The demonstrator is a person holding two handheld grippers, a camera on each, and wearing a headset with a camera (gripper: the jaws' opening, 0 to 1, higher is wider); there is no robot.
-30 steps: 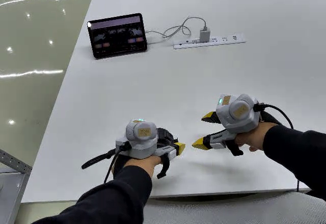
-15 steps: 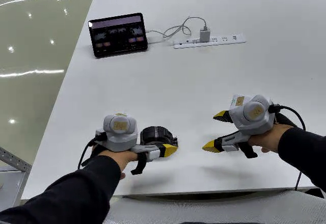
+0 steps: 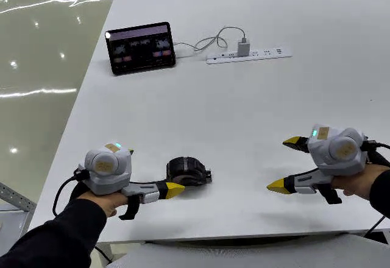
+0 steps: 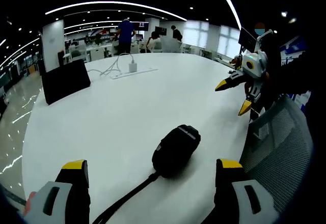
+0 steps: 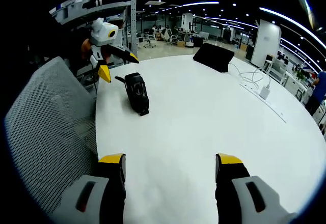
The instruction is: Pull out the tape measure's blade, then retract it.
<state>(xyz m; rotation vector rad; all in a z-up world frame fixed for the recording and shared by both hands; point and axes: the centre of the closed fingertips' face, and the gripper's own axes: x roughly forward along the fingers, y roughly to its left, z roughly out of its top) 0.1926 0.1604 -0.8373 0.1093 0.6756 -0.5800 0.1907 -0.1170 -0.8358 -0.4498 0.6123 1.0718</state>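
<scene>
A black tape measure (image 3: 187,170) lies on the white table (image 3: 244,109) near its front edge, blade not drawn out. My left gripper (image 3: 175,183) sits just left of it, open, with the case slightly ahead of the jaws and untouched. In the left gripper view the tape measure (image 4: 175,150) rests beyond the left gripper (image 4: 152,167), and its black strap (image 4: 127,196) trails back between the jaws. My right gripper (image 3: 285,163) hovers open far to the right, holding nothing. The right gripper view shows the right gripper (image 5: 170,159) over bare table, the tape measure (image 5: 136,92) far off.
A dark tablet (image 3: 140,47) stands at the back left. A white power strip (image 3: 248,53) with a charger and cable lies beside it. A mesh chair (image 5: 46,147) sits at the table's front edge. People stand far behind (image 4: 125,30).
The left gripper has drawn back to the left off the tape measure, which now lies uncovered. The right gripper has moved right, away from it.
</scene>
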